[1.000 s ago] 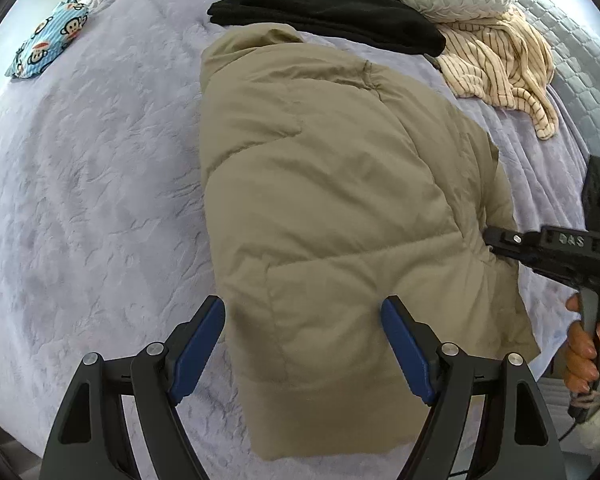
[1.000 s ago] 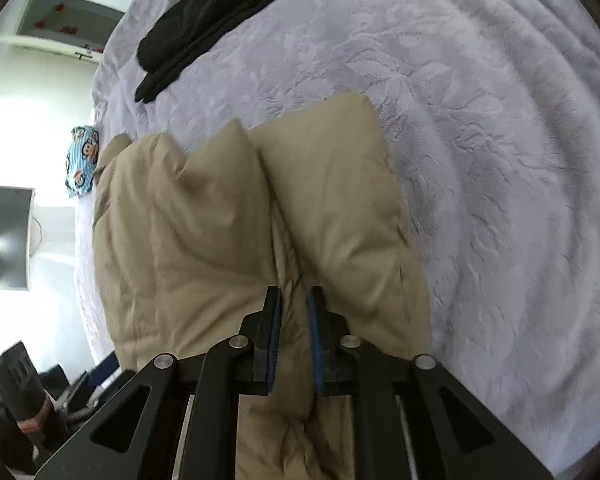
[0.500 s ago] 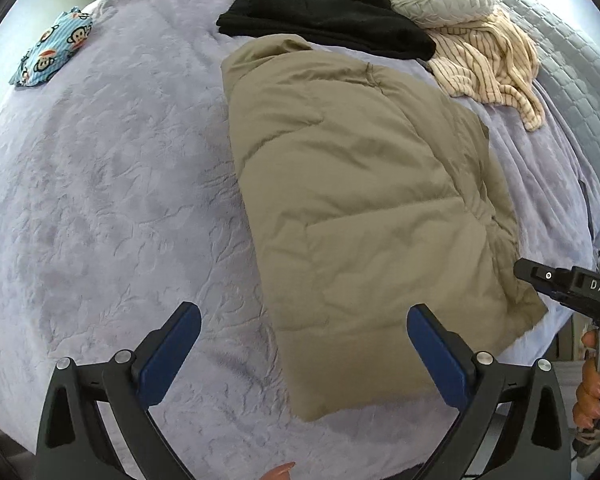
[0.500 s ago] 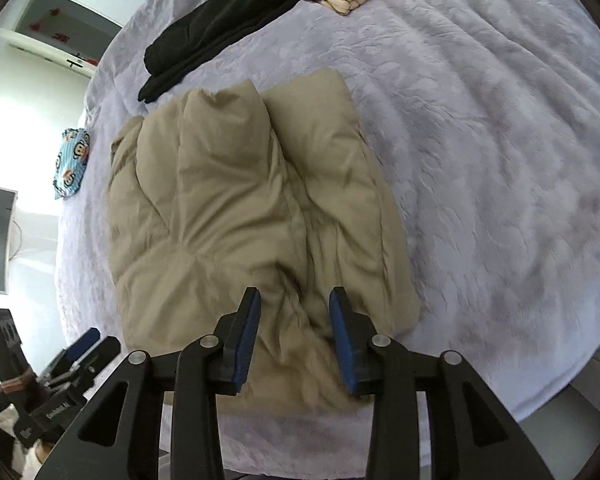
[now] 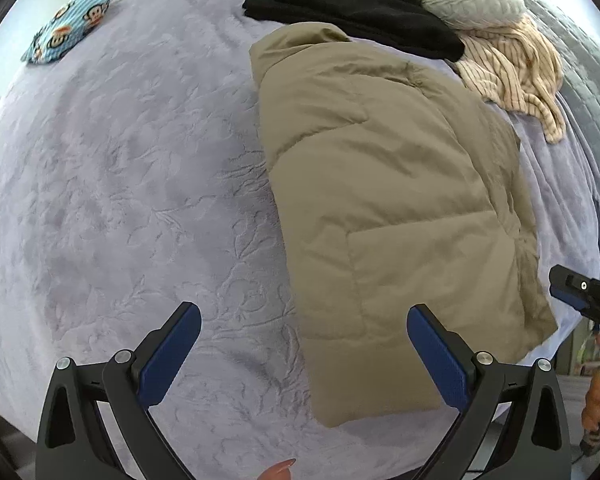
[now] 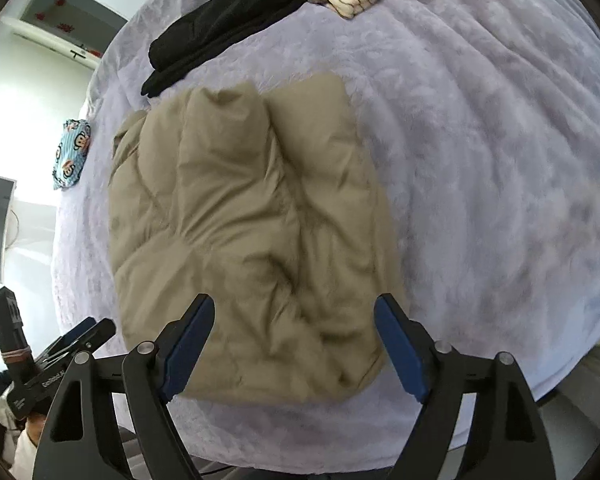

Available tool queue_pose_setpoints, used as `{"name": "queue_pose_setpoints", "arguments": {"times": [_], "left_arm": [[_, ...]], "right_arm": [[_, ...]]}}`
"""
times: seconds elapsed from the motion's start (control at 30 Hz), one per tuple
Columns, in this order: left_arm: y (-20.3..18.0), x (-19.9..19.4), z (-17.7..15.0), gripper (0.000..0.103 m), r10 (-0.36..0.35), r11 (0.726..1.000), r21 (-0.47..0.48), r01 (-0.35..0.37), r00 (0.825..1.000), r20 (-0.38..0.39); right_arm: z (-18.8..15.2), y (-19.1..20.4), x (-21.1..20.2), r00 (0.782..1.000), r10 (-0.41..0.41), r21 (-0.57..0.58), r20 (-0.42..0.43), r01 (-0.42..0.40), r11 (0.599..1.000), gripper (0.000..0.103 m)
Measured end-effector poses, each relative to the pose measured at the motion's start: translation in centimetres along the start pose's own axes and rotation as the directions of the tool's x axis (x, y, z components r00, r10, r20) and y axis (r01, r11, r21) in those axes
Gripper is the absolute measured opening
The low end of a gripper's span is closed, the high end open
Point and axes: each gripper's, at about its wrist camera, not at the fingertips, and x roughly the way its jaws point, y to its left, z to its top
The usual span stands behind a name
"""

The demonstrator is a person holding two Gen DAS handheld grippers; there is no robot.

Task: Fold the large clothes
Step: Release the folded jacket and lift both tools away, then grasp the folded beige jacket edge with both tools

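A tan padded jacket (image 5: 384,208) lies folded lengthwise on the lavender bedspread (image 5: 120,184). It also shows in the right wrist view (image 6: 248,232), rumpled near its closest end. My left gripper (image 5: 304,344) is open and empty, above the jacket's near left corner. My right gripper (image 6: 294,340) is open and empty, just above the jacket's near end. The right gripper shows at the right edge of the left wrist view (image 5: 580,296). The left gripper shows at the lower left of the right wrist view (image 6: 76,340).
A black garment (image 5: 348,16), a grey knit (image 5: 472,4) and a striped cream top (image 5: 516,68) lie at the far side of the bed. A blue monkey-print cloth (image 5: 68,28) lies far left. The bed edge (image 6: 560,368) is close on the right.
My right gripper let go of the jacket's edge, opened wide and drew back. My left gripper pulled back and to the left, away from the jacket.
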Motion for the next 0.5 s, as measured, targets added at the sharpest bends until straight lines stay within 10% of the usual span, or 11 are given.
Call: {"name": "queue_pose_setpoints", "arguments": {"times": [0.5], "left_arm": [[-0.6, 2.1, 2.2, 0.103, 0.016, 0.997, -0.071, -0.018, 0.999, -0.038]], "right_arm": [[5.1, -3.0, 3.7, 0.989, 0.071, -0.024, -0.133, -0.074, 0.997, 0.103]]}}
